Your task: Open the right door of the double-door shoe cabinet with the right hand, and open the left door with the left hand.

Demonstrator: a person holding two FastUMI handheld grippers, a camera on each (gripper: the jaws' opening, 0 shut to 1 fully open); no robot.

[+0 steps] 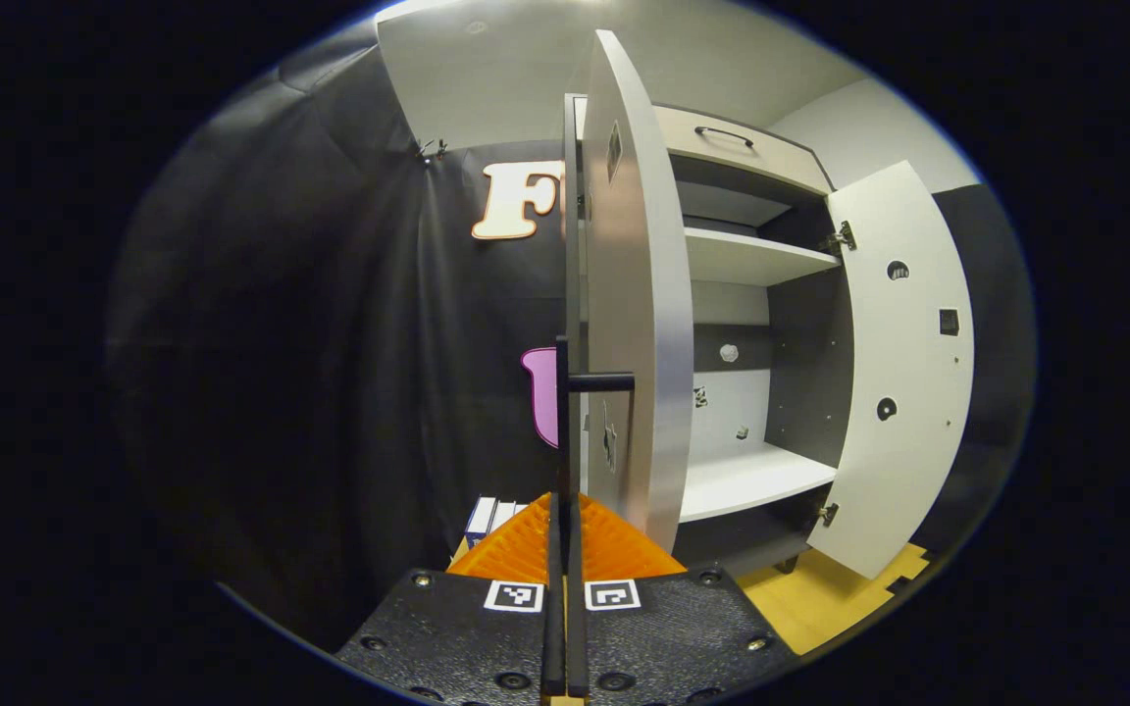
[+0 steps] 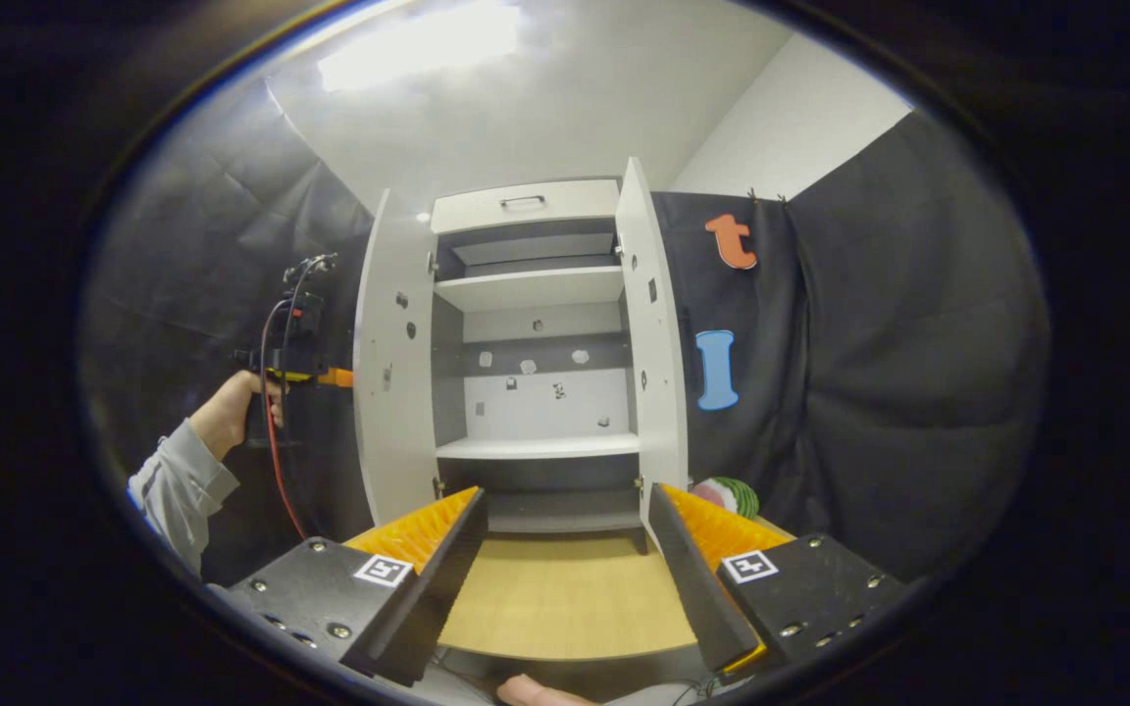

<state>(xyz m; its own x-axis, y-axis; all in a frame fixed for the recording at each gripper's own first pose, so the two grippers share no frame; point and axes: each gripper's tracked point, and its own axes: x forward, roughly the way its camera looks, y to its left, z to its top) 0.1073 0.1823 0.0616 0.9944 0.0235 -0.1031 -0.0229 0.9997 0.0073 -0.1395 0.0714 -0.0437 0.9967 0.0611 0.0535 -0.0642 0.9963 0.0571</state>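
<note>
In the right gripper view the double-door shoe cabinet point(image 2: 531, 392) stands straight ahead against the black booth wall with both doors swung out: the left door point(image 2: 393, 363) and the right door point(image 2: 658, 343) flank bare white shelves point(image 2: 536, 446) and a drawer point(image 2: 524, 206) with a small handle at the top. The right gripper point(image 2: 565, 559) hangs well back from the cabinet above a tan floor mat point(image 2: 565, 598), its fingers spread wide with nothing between them. Farther off on the left, a person's hand point(image 2: 231, 412) in a grey sleeve holds the left gripper point(image 2: 334, 377) against the outer edge of the left door; the fingertips are too small to make out from here. The left gripper view brings that contact close: the left gripper point(image 1: 565, 529) has its fingers drawn together on the dark bar handle point(image 1: 565, 412) of the left door point(image 1: 639, 343), which is seen nearly edge-on. Beyond it the right door point(image 1: 903, 363) stands open, its hinges visible. A striped round object point(image 2: 727, 495) peeks from behind the right door, partly hidden and hard to identify.
</note>
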